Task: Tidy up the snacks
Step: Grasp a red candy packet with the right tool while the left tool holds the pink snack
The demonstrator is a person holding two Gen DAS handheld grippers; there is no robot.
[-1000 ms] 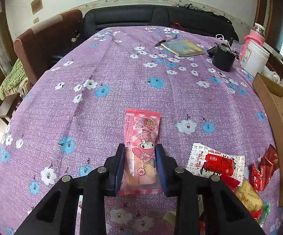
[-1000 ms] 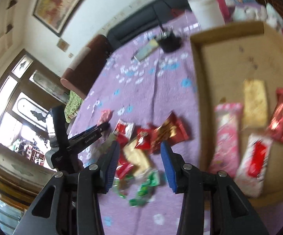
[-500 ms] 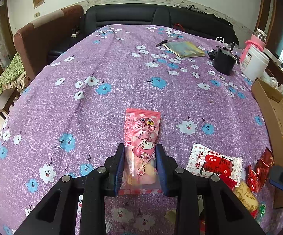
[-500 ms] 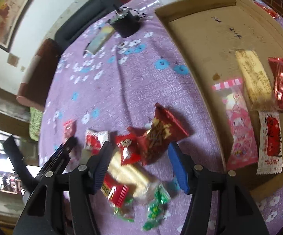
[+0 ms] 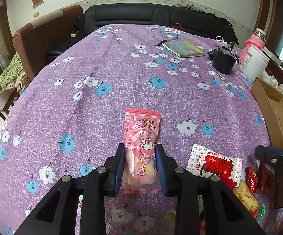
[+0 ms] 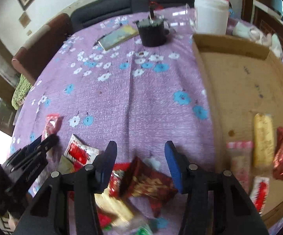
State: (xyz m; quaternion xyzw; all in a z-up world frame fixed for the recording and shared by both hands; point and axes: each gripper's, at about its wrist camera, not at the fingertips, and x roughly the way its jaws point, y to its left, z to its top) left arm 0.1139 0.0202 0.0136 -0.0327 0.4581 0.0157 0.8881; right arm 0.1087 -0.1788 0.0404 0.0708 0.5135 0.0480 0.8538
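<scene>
Left claw [image 5: 140, 168] clamped on a pink cartoon snack packet [image 5: 141, 148]; right claw [image 6: 139, 160] spread apart above the loose snack pile.

The pink packet lies lengthwise on the purple flowered surface [image 5: 112, 90], its lower half pinched between the left claw's blue pads. Just to its right sits a white-and-red wrapper [image 5: 214, 163], then the heap of red and yellow packets. The right claw hangs with jaws wide over a dark red crinkled packet [image 6: 151, 184] and a yellow bar [image 6: 112, 205], touching neither as far as the blurred view shows. On the right, the cardboard tray [image 6: 239, 74] already holds a yellow bar, a red foil packet, a pink packet and a white-and-red one along its near edge. A black pot [image 6: 151, 33], a notebook [image 5: 185, 49] and a white tub [image 6: 210, 17] stand at the far end.
</scene>
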